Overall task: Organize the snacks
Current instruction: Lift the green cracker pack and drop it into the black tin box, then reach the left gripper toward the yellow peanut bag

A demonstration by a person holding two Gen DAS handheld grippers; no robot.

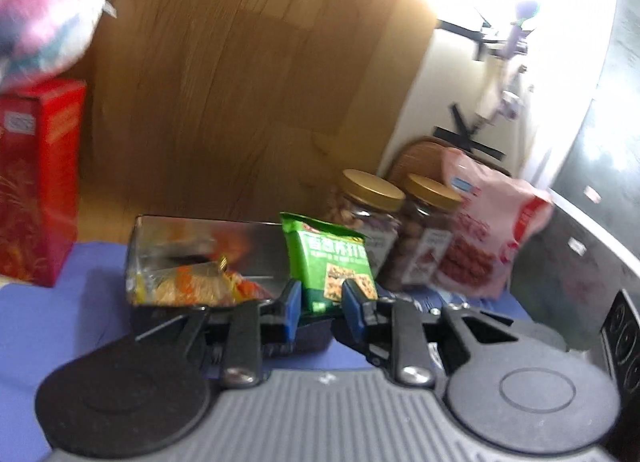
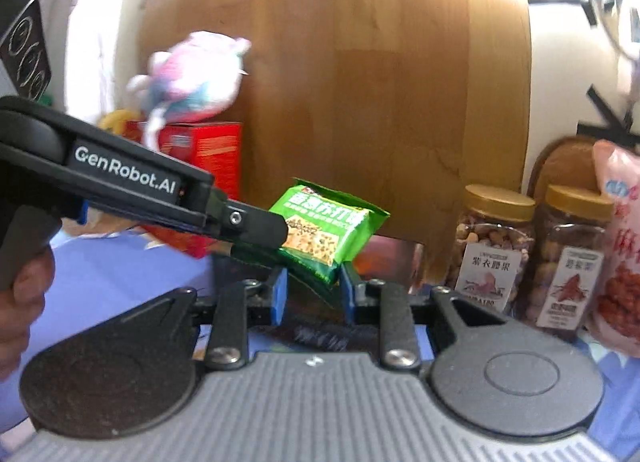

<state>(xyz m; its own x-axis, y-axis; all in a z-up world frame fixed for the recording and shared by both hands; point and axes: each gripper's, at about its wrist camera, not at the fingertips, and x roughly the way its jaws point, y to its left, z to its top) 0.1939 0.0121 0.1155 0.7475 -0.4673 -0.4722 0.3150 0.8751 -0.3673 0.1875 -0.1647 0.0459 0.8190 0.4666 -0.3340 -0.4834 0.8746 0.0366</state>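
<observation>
A green cracker packet (image 1: 328, 258) stands upright between the blue pads of my left gripper (image 1: 320, 296), which is shut on its lower end. In the right wrist view the left gripper (image 2: 276, 242) reaches in from the left and clamps a green packet (image 2: 332, 230) at its left side. The packet's lower corner sits between the pads of my right gripper (image 2: 312, 290), which press on it. I cannot tell whether the darker green edge under the left fingers is a second packet. A hand (image 2: 20, 290) holds the left gripper's handle.
A metal tray (image 1: 256, 230) with snack wrappers lies on a purple-blue cloth (image 1: 60, 322). Two gold-lidded nut jars (image 2: 496, 246) (image 2: 572, 262) and a pink snack bag (image 2: 620, 242) stand at the right. At the left a plush toy (image 2: 196, 74) sits on a red box (image 2: 216, 154). A wooden panel (image 2: 360, 82) rises behind everything.
</observation>
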